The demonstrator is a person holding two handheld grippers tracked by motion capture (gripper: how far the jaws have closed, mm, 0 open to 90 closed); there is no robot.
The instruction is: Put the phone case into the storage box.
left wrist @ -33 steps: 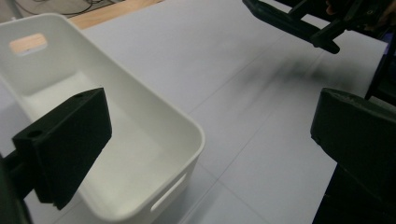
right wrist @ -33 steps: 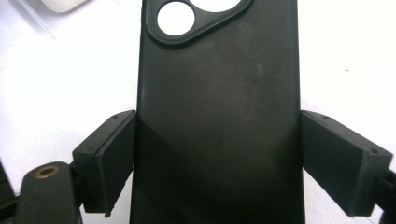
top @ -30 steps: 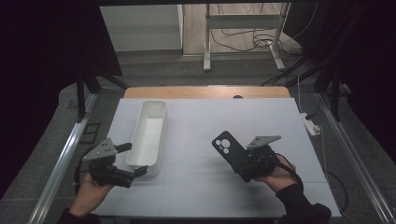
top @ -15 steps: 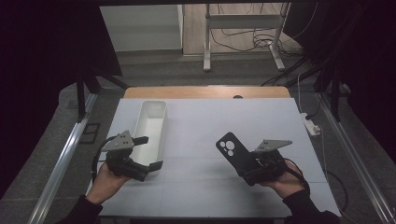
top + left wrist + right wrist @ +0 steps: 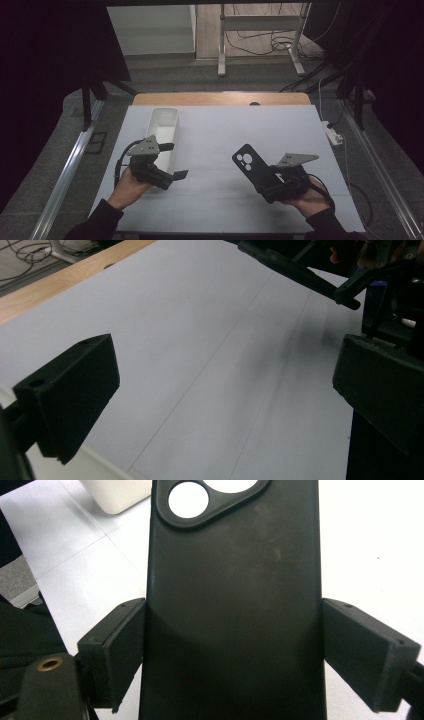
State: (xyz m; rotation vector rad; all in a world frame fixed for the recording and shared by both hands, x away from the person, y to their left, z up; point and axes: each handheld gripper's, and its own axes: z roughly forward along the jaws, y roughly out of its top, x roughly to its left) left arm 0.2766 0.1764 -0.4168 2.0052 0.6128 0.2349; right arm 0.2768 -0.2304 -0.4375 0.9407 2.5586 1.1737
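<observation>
So your right gripper [image 5: 260,176] clamps the phone case [image 5: 252,168], lower end hidden; left gripper [image 5: 174,160] gapes empty beside the tray [image 5: 164,131], mid-surface [image 5: 215,140] open.

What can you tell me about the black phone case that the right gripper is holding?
The phone case is matte black, looks like soft plastic or rubber, and shows faint scuffs. A raised camera surround at its far end has round cutouts through which the white table shows. The right gripper clamps it by its two long edges, a black pad on each side. It is lifted off the table, back face up, tilted, camera end pointing away from the person.
</observation>
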